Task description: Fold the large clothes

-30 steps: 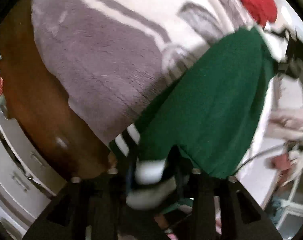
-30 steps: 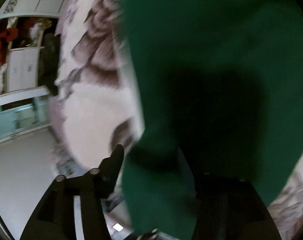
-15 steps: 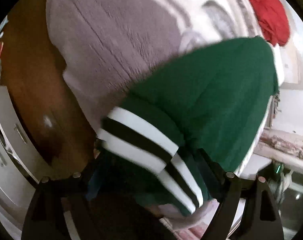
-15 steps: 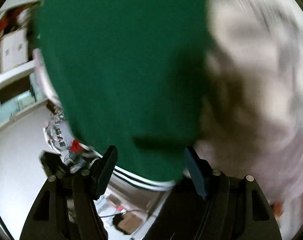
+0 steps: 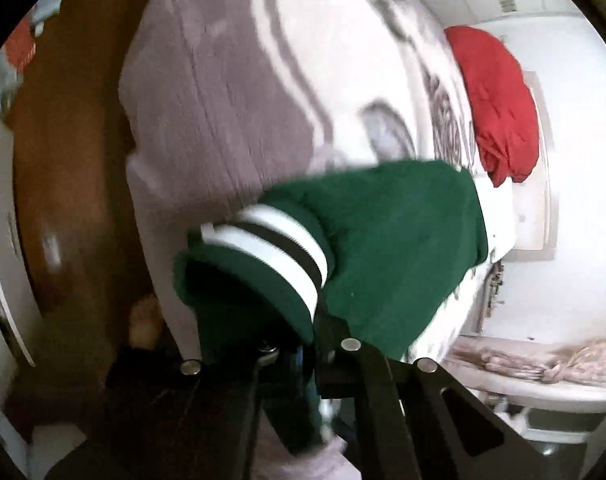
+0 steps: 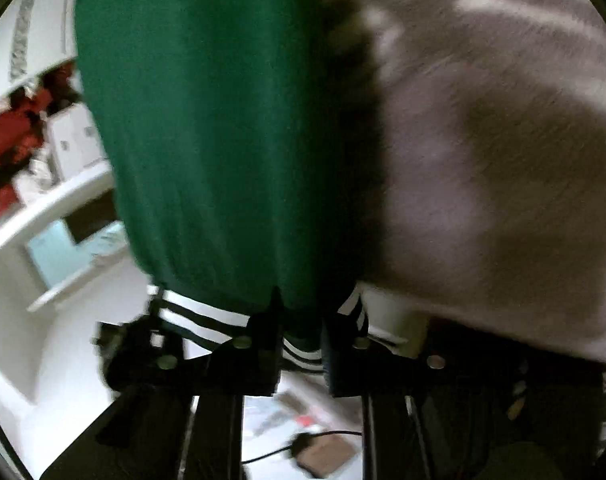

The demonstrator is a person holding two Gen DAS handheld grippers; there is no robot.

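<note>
Left-wrist view: left gripper (image 5: 303, 344) had just snapped fully closed on the green garment (image 5: 391, 248) near its striped cuff (image 5: 275, 248), likely to carry a fold across the grey blanket (image 5: 223, 112). Right-wrist view: right gripper (image 6: 299, 340), jaws just narrowed, pinched the garment's striped hem (image 6: 207, 316). No containers showed.

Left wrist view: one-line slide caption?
Left gripper shut on green garment's striped cuff over grey-and-white blanket.
</note>
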